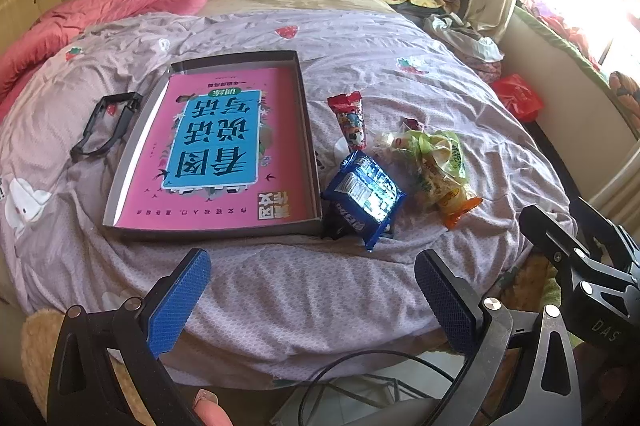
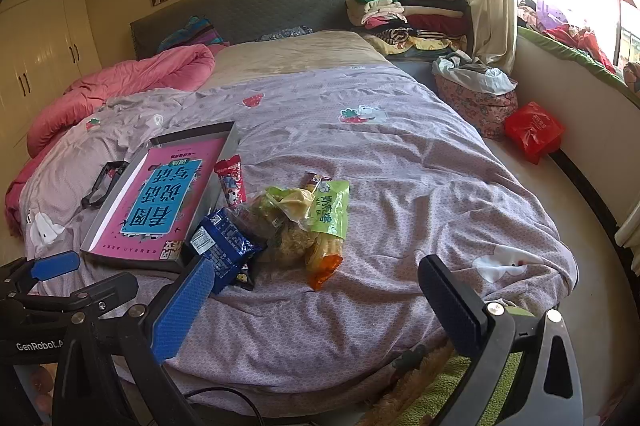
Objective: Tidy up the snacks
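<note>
Ahead of the left gripper (image 1: 312, 300) – jaws wide, empty – lies the box (image 1: 310, 146). Right gripper (image 2: 316, 306) gapes empty too. Beyond it: one blue packet (image 2: 224, 246), one red packet (image 2: 232, 182), overlapping yellow-green bags (image 2: 316, 222) – count unclear.

The bed (image 2: 360, 154) has a lilac cover with strawberry prints. On it lie a shallow box (image 1: 308, 130) with a pink book inside, a black handle (image 1: 105, 124), a blue snack packet (image 1: 362, 192), a red packet (image 1: 350, 120), green-yellow packets (image 1: 436, 162) and a pink quilt (image 2: 132, 82).
</note>
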Demonstrator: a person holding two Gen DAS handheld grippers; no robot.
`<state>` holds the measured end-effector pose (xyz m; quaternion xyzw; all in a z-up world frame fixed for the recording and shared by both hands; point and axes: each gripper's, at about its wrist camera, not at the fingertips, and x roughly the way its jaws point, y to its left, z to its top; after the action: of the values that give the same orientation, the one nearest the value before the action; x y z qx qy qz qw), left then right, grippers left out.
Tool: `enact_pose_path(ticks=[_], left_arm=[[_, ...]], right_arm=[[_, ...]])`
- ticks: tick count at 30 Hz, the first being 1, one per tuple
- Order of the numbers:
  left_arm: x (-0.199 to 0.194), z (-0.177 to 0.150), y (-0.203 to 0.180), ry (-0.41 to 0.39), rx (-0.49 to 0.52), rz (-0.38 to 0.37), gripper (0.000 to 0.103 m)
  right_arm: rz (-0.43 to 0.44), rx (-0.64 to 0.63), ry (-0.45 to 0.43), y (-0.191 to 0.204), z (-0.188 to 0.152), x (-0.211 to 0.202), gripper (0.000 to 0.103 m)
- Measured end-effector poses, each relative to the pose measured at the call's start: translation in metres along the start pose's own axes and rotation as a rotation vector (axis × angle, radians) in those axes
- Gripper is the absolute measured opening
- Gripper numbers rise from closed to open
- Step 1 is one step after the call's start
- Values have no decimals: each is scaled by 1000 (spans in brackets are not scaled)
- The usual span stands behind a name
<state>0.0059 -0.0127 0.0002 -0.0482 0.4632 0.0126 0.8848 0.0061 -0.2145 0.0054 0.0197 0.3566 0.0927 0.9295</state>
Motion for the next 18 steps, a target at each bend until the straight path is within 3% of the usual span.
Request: enact_pose_path(ticks=[18], left_arm=[[14,12,4,9,-16,-38,102]], right_arm=[[2,8,29,-2,2,14,103]])
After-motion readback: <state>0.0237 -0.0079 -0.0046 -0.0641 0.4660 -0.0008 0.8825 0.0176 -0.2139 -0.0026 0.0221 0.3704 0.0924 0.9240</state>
